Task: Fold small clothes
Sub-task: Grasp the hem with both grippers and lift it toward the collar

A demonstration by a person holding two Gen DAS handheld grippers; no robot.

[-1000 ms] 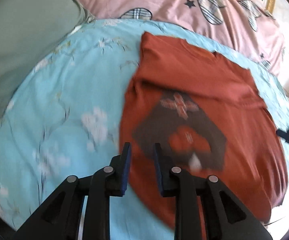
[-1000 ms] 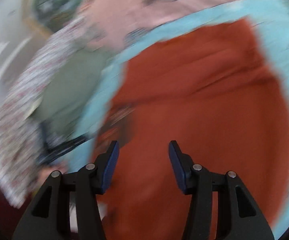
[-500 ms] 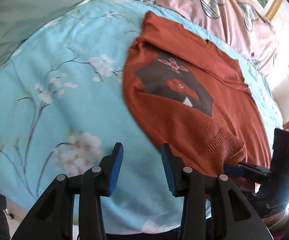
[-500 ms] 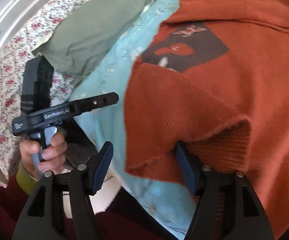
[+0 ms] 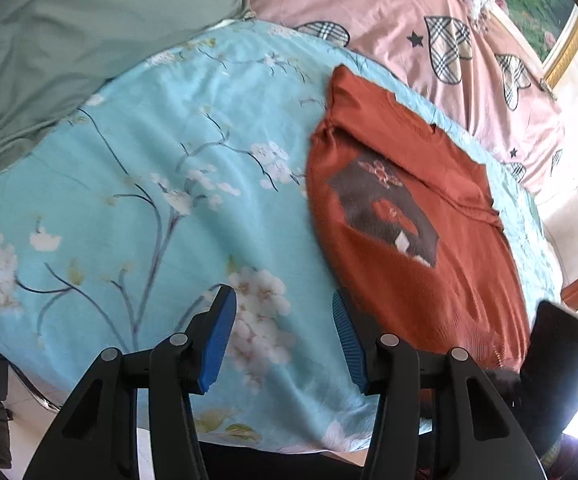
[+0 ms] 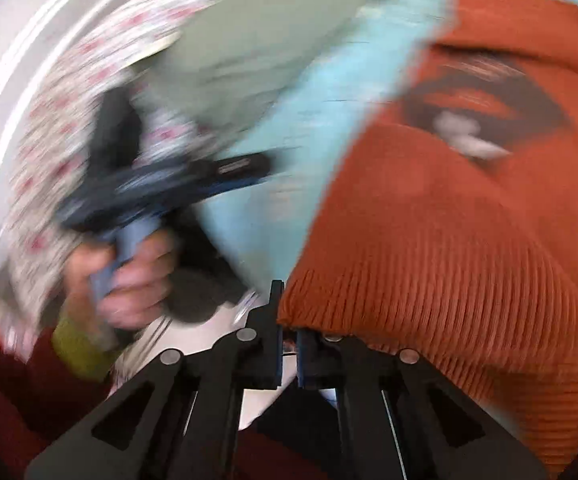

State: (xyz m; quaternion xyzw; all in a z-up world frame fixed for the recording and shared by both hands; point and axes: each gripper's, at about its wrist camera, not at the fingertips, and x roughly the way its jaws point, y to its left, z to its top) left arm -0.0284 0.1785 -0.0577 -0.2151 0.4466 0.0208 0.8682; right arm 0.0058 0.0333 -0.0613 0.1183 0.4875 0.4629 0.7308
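Observation:
An orange knit sweater (image 5: 449,300) with a dark graphic patch (image 5: 385,208) lies flat on the blue floral sheet (image 5: 149,200). My left gripper (image 5: 282,296) hovers over the sheet just left of the sweater's lower edge. Its jaws are opening and only the sheet shows between them. In the blurred right wrist view my right gripper (image 6: 288,320) is closing, its jaws almost together on the ribbed hem corner of the sweater (image 6: 469,240), which drapes over the right finger. A hand (image 6: 129,280) holds the left gripper (image 6: 265,166) to the left there.
A green pillow (image 5: 69,40) lies at the far left, and a pink cover with plaid hearts (image 5: 409,12) at the back. A framed picture (image 5: 529,8) hangs at the upper right. The bed's near edge runs along the bottom. Floral fabric (image 6: 69,120) lies beyond the left hand.
My left gripper has pulled back off the sweater to the sheet's near edge and its jaws have widened. My right gripper has swung to the ribbed hem and closed on it.

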